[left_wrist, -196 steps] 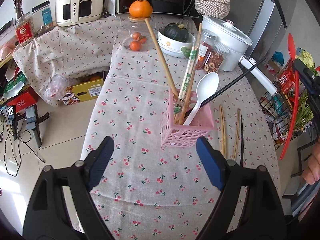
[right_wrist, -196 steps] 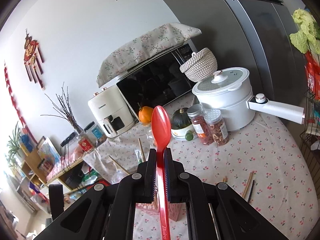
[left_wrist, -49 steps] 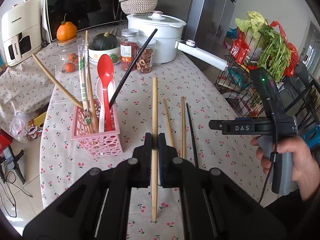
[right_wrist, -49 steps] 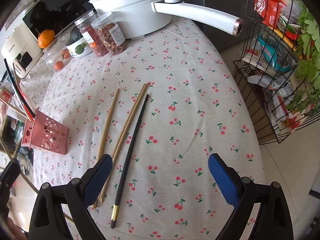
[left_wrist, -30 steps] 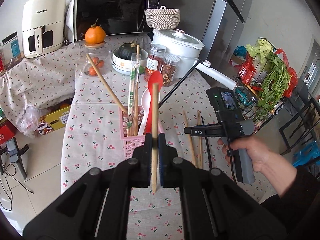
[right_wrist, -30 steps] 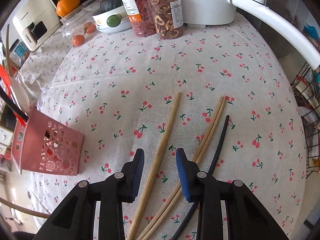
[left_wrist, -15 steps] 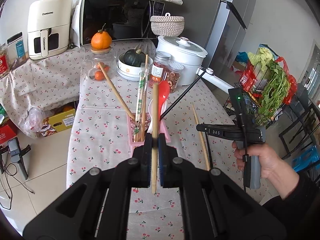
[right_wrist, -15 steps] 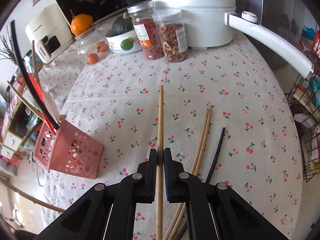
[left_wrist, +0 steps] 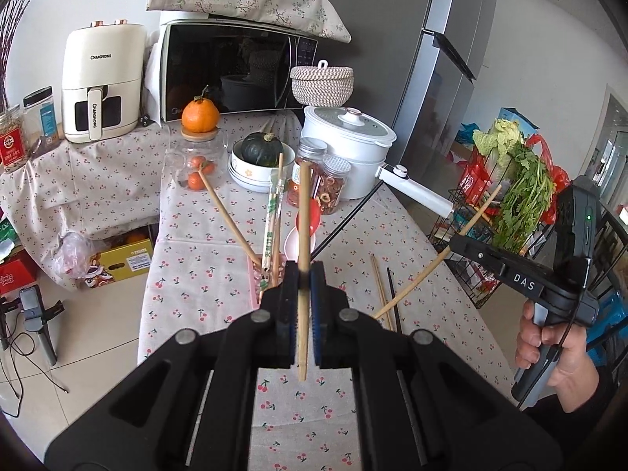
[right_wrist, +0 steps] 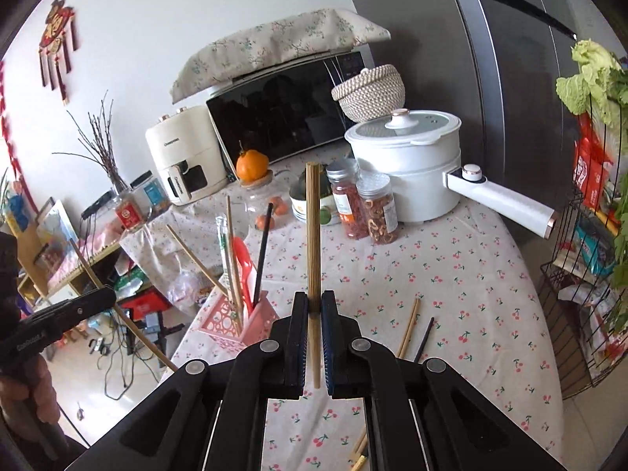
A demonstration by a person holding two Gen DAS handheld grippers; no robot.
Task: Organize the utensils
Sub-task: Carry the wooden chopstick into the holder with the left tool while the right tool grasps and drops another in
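Note:
My left gripper (left_wrist: 303, 278) is shut on a wooden chopstick (left_wrist: 303, 212) that stands upright over the pink holder (left_wrist: 254, 286). The holder (right_wrist: 231, 327) carries several chopsticks, a red spoon (right_wrist: 242, 263) and a black chopstick (right_wrist: 262, 251). Above the cherry tablecloth (right_wrist: 451, 274), my right gripper (right_wrist: 313, 306) is shut on a second wooden chopstick (right_wrist: 313, 227), also upright. In the left wrist view the right gripper (left_wrist: 452, 241) hangs at the right with that chopstick (left_wrist: 416, 282) slanting through it. A wooden pair (right_wrist: 408, 325) and a black chopstick (right_wrist: 424, 335) lie flat on the cloth.
A white pot (right_wrist: 408, 165) with a long handle (right_wrist: 506, 200), two spice jars (right_wrist: 365, 208), a squash bowl (left_wrist: 261, 159) and a glass jar under an orange (left_wrist: 199, 145) stand at the table's back. A wire rack with greens (left_wrist: 518, 196) stands to the right.
The right gripper shut on a wooden chopstick on the cloth and lifted it clear, tilting up. The left gripper with its chopstick rose a little.

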